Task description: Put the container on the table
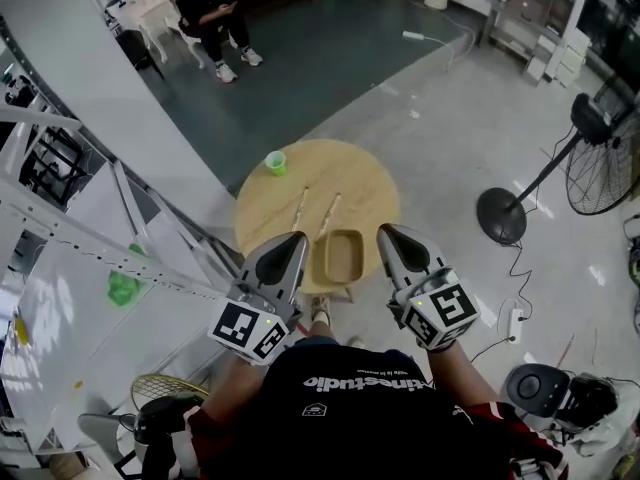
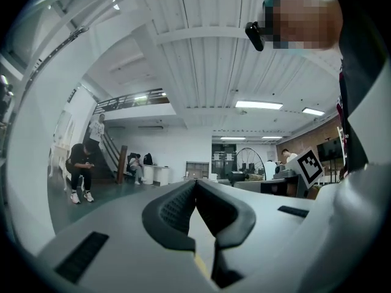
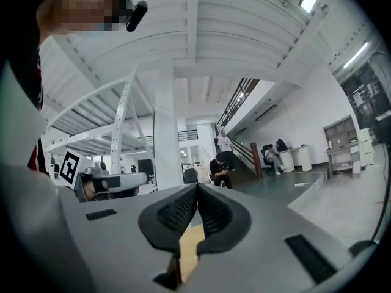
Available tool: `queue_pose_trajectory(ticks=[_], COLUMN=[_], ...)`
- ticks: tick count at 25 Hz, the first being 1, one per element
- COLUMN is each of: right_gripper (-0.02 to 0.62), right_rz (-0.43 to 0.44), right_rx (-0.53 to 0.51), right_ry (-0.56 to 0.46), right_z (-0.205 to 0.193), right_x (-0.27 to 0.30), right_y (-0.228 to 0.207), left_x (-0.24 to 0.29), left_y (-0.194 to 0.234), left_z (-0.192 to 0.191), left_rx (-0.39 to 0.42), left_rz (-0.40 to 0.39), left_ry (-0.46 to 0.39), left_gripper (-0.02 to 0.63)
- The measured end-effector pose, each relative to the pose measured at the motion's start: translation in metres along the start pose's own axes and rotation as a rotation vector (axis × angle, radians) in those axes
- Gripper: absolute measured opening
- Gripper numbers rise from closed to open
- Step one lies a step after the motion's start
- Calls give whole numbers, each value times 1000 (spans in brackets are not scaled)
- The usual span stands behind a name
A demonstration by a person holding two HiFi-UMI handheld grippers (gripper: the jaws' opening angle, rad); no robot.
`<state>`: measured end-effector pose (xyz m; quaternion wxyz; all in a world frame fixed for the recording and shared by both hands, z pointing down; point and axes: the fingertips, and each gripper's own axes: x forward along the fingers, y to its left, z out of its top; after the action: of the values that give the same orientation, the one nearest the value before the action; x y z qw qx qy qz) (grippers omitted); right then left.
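Container [image 1: 341, 256], a shallow wooden tray, sits on the round wooden table [image 1: 372, 183] near its closest edge. Two thin sticks [image 1: 300, 208] and a green cup [image 1: 275, 162] lie beyond it. The left gripper [image 1: 296, 240] and right gripper [image 1: 388, 232] flank it in the head view, both with jaws closed together and nothing between them.

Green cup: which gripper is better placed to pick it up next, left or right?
Left, probably. The green cup stands at the far left of the table, on the side of the left gripper; the right gripper must cross the sticks. Both jaws are shut and empty.
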<state>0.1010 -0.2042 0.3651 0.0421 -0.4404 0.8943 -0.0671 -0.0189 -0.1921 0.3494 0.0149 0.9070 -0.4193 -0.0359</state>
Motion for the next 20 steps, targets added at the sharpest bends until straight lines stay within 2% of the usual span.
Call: queue_pose_trajectory(ticks=[9, 20], right_gripper=[14, 12], right_rz=[0, -19], right_rx=[71, 52], right_ry=[6, 33], right_z=[16, 24], right_x=[-10, -8], right_y=[1, 7], left_x=[6, -2], left_y=[-12, -7], left_z=[22, 21], left_rx=[13, 11], left_rz=[-25, -13], left_ry=[-39, -43], left_gripper=[25, 25])
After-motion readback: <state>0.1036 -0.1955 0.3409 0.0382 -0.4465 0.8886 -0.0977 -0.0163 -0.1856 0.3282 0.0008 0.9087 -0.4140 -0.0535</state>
